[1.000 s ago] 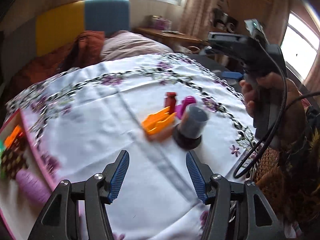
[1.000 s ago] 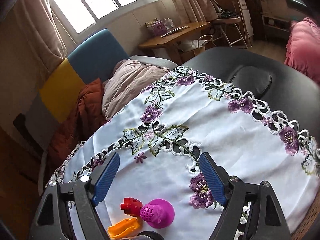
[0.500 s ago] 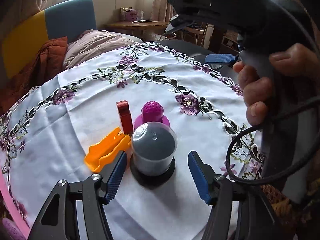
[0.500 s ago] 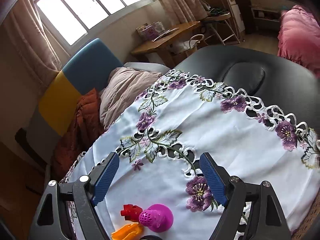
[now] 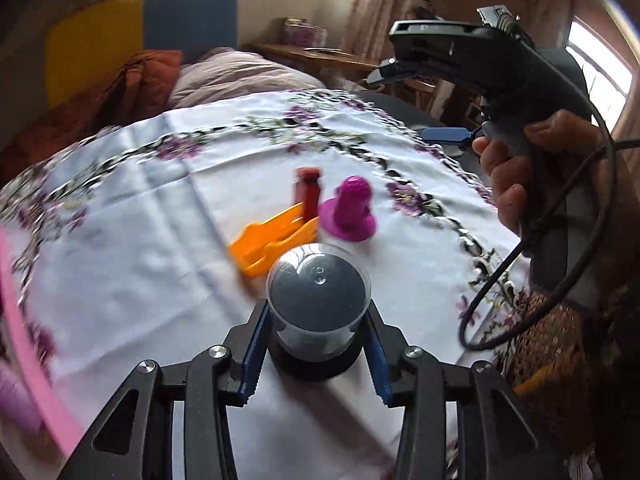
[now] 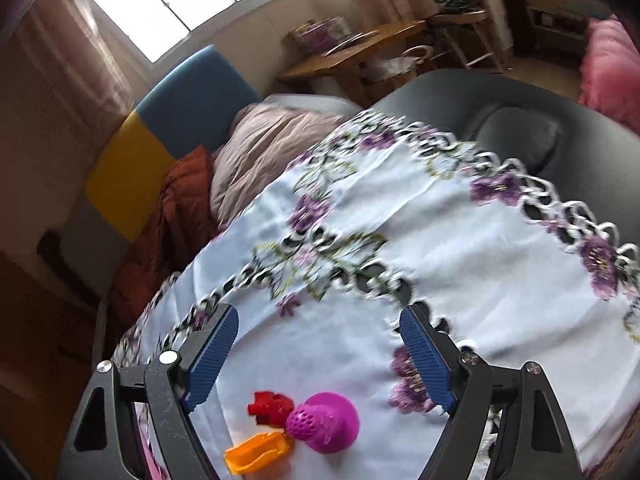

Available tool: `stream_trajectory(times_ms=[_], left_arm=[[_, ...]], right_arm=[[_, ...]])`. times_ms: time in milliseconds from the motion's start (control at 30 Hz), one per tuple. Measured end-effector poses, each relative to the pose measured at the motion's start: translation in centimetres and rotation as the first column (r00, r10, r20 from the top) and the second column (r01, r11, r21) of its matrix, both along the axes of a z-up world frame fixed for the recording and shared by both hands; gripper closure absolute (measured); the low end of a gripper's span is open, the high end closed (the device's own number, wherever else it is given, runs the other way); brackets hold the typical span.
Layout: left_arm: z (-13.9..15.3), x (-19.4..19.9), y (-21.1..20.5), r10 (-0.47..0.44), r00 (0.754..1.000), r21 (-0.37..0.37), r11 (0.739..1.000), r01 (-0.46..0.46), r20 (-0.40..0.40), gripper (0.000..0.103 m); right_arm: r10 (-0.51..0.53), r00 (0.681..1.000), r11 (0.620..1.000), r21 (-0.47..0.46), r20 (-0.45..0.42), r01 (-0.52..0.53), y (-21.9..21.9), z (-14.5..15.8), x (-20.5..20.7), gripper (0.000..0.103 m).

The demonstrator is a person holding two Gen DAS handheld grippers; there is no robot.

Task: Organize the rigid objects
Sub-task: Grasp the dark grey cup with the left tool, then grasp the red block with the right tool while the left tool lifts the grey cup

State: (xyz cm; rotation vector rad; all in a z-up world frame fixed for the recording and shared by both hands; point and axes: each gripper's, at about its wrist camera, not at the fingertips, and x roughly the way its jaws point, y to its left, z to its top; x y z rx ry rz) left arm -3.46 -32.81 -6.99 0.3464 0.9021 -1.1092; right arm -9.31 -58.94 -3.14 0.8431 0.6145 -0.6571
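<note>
Through my left wrist camera, my left gripper (image 5: 318,354) is closing its blue-padded fingers (image 5: 253,354) around the grey-topped clear plastic canister on a black round base (image 5: 318,312). The jaws have just been narrowing, and both pads are now pressing against the canister's sides, so I am gripping it. The canister is standing upright on the white cloth with purple embroidered flowers (image 5: 132,248) that is covering the counter. Just behind the canister, an orange plastic clip-shaped piece (image 5: 272,242) is lying flat. Behind that, further from the canister, a red plastic block (image 5: 309,192) is standing upright, and a magenta domed plastic piece with a flared base (image 5: 350,214) is sitting just right of it. Far left of the canister, a pink tray rim (image 5: 24,344) is curving along the cloth's edge. To the canister's upper right, my right hand (image 5: 516,168) is holding the other gripper's black handle above the cloth.

Through my right wrist camera, my right gripper (image 6: 320,364) is holding its blue fingers (image 6: 426,364) wide apart with only cloth between them. The magenta piece (image 6: 324,422) is lying below and between the fingers, the red block (image 6: 270,402) touching its left side, the orange piece (image 6: 258,452) just below the red block.
</note>
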Motion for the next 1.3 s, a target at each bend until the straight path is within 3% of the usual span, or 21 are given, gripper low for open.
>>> stream_trajectory(times_ms=[100, 233, 300, 433, 600, 700, 767, 800, 833, 1067, 1300], left_arm=[[0.1, 0.4, 2.8, 0.059, 0.998, 0.007, 0.998, -0.059, 0.008, 0.059], [-0.3, 0.7, 5.4, 0.115, 0.993, 0.013, 0.993, -0.115, 0.010, 0.059], [-0.3, 0.7, 6.5, 0.132, 0.991, 0.002, 0.991, -0.132, 0.015, 0.059], [-0.3, 0.6, 7.0, 0.148, 0.989, -0.013, 0.989, -0.148, -0.001, 0.059], [-0.2, 0.6, 7.5, 0.159, 0.987, -0.028, 0.987, -0.159, -0.011, 0.059], [-0.2, 0.8, 7.7, 0.164, 0.986, -0.035, 0.986, -0.165, -0.023, 0.059], [-0.2, 0.8, 7.8, 0.165, 0.986, -0.038, 0.985, -0.166, -0.027, 0.059], [-0.2, 0.8, 7.9, 0.166, 0.986, -0.040, 0.985, -0.167, -0.029, 0.059], [-0.3, 0.8, 8.0, 0.168, 0.985, -0.042, 0.985, -0.169, -0.030, 0.059], [-0.1, 1.2, 8.8, 0.193, 0.980, -0.053, 0.979, -0.195, -0.044, 0.059], [1.7, 1.0, 9.3, 0.196, 0.980, -0.091, 0.976, -0.197, -0.017, 0.059]], right_arm=[[0.146, 0.989, 0.989, 0.022, -0.025, -0.145, 1.3, -0.6, 2.3, 0.019], [0.284, 0.956, 0.958, -0.022, -0.081, -0.286, 3.8, -0.7, 4.5, 0.021], [0.300, 0.947, 0.952, -0.033, -0.118, -0.306, 4.3, -1.1, 5.0, 0.023], [0.344, 0.923, 0.936, -0.019, -0.174, -0.352, 4.9, -2.0, 5.8, 0.044], [0.393, 0.878, 0.904, -0.058, -0.271, -0.423, 6.3, -2.9, 7.7, 0.046], [0.412, 0.835, 0.882, -0.069, -0.365, -0.466, 7.2, -4.1, 9.1, 0.046], [0.420, 0.801, 0.868, -0.068, -0.428, -0.492, 7.6, -5.1, 9.6, 0.058], [0.420, 0.782, 0.860, -0.074, -0.459, -0.505, 7.9, -5.4, 9.8, 0.083], [0.422, 0.773, 0.854, -0.079, -0.473, -0.514, 8.1, -5.5, 9.8, 0.088], [0.452, 0.815, 0.843, -0.125, -0.361, -0.523, 8.6, -3.4, 9.3, 0.088], [0.558, 0.778, 0.791, -0.098, -0.289, -0.603, 11.6, -2.4, 10.9, 0.088]])
